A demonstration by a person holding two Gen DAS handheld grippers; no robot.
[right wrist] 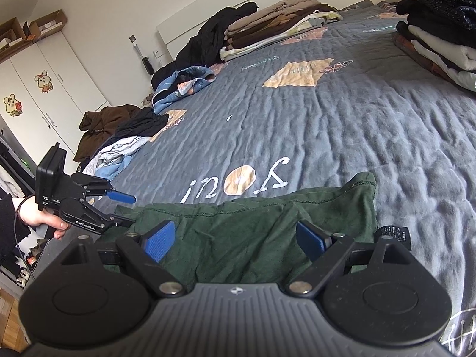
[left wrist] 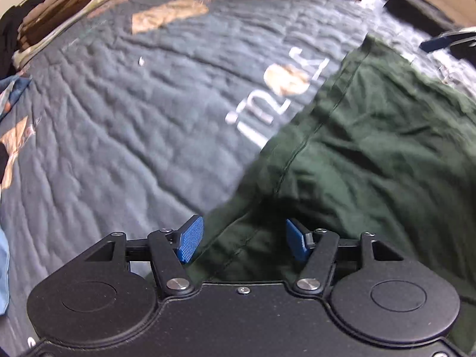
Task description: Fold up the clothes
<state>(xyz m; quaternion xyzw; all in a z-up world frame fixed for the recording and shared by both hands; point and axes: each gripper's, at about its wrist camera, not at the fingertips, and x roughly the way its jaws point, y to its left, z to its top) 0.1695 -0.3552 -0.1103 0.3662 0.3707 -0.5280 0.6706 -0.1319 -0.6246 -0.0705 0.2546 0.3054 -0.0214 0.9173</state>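
A dark green garment (right wrist: 253, 226) lies rumpled on the grey quilted bedspread (right wrist: 327, 113) near the bed's front edge; it also shows in the left wrist view (left wrist: 372, 148). My left gripper (left wrist: 244, 239) is open, its blue pads on either side of the garment's left hemmed edge. It also shows from outside in the right wrist view (right wrist: 125, 208), at the garment's left end. My right gripper (right wrist: 235, 239) is open just above the garment's near middle. A black care label (right wrist: 392, 233) sticks out at the garment's right end.
Loose unfolded clothes (right wrist: 125, 136) lie heaped along the bed's left side. A folded stack (right wrist: 276, 26) sits at the far left near the headboard, another folded stack (right wrist: 440, 23) at the far right. White wardrobe doors (right wrist: 38, 89) stand to the left.
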